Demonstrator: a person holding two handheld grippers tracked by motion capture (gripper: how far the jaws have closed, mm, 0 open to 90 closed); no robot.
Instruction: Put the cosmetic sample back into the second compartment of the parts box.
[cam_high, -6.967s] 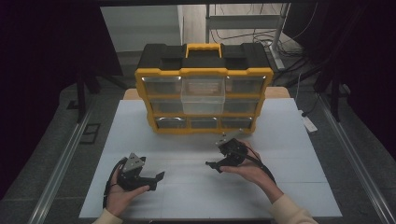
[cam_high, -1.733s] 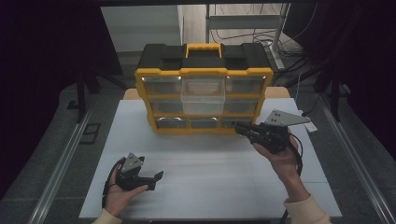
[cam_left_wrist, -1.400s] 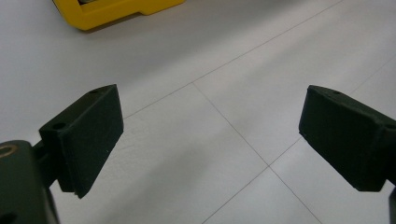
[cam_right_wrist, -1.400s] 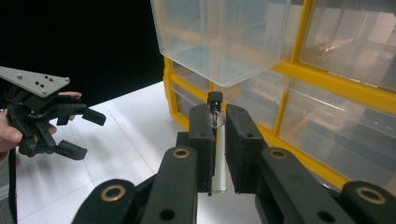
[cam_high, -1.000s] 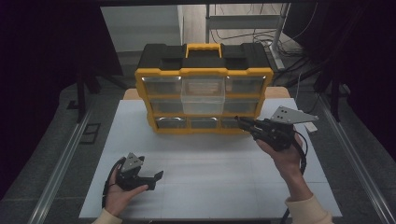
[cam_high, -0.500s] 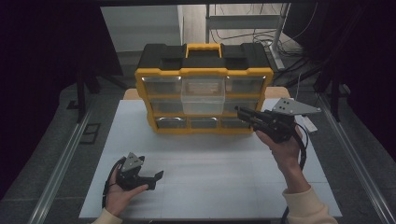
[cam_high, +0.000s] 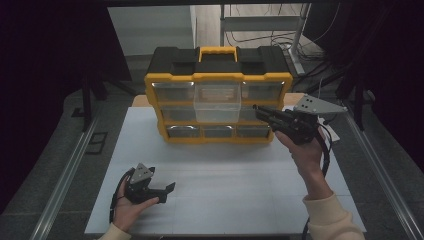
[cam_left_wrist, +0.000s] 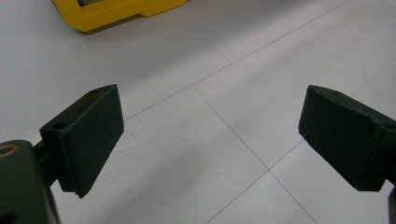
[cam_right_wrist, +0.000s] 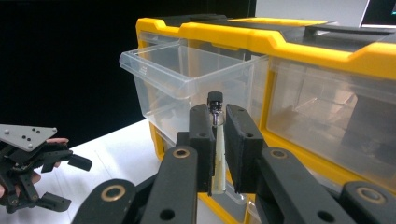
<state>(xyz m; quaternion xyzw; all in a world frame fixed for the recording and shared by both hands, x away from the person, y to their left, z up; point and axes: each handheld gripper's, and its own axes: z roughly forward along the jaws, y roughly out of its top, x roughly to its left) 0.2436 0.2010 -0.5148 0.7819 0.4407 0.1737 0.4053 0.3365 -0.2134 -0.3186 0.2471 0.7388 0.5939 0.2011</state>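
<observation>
A yellow and black organizer box (cam_high: 217, 77) stands at the back of the white table (cam_high: 240, 195). Its clear top middle drawer (cam_high: 217, 104) is pulled out. My right gripper (cam_high: 258, 110) is raised beside the box's right front, jaws pointing left toward that drawer. In the right gripper view, the gripper (cam_right_wrist: 218, 114) is shut on a thin pale stick with a black tip (cam_right_wrist: 216, 140), just in front of the open drawer (cam_right_wrist: 187, 79). My left gripper (cam_high: 165, 188) rests open at the front left of the table, with nothing between its pads (cam_left_wrist: 88, 135).
The box (cam_right_wrist: 289, 37) has other clear drawers, all closed. Metal rails (cam_high: 70, 170) run along both table sides. A shelf and cables (cam_high: 280, 30) lie behind the box. The left hand with its gripper (cam_right_wrist: 44, 179) shows far off in the right gripper view.
My right gripper went from the table's middle to the right, then rose and turned toward the box's pulled-out drawer. The left gripper has stayed put.
</observation>
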